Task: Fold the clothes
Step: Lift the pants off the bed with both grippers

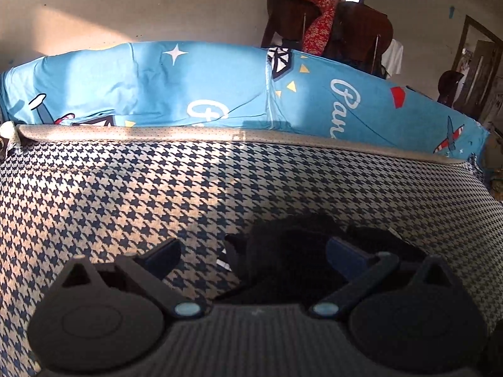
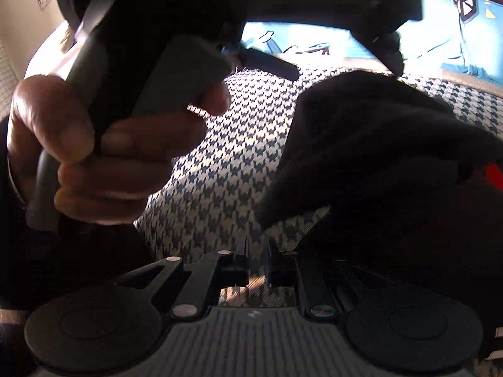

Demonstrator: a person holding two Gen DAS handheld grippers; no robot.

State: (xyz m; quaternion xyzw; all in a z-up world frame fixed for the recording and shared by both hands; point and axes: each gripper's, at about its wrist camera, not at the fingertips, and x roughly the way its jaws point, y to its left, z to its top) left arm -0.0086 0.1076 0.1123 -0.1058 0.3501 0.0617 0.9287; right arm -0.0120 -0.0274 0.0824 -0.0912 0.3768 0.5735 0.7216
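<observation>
Sunlight crosses the checked sofa seat [image 1: 132,194], where a dark garment [image 1: 292,260] lies bunched, presumably dropped there so it can be spread and folded on a flat surface. The left gripper [image 1: 251,251] hovers low over it with its fingers [image 1: 163,251] spread wide and empty, the cloth between and just beyond them. Its pose suggests a reach for an edge. The right gripper [image 2: 256,267] has its fingers drawn nearly together with nothing clearly between them; the garment [image 2: 377,144] rises ahead and to their right. A hand [image 2: 103,150] grips the left tool's handle ahead of them, to the left. A blue printed cover [image 1: 204,84] drapes the backrest beyond.
</observation>
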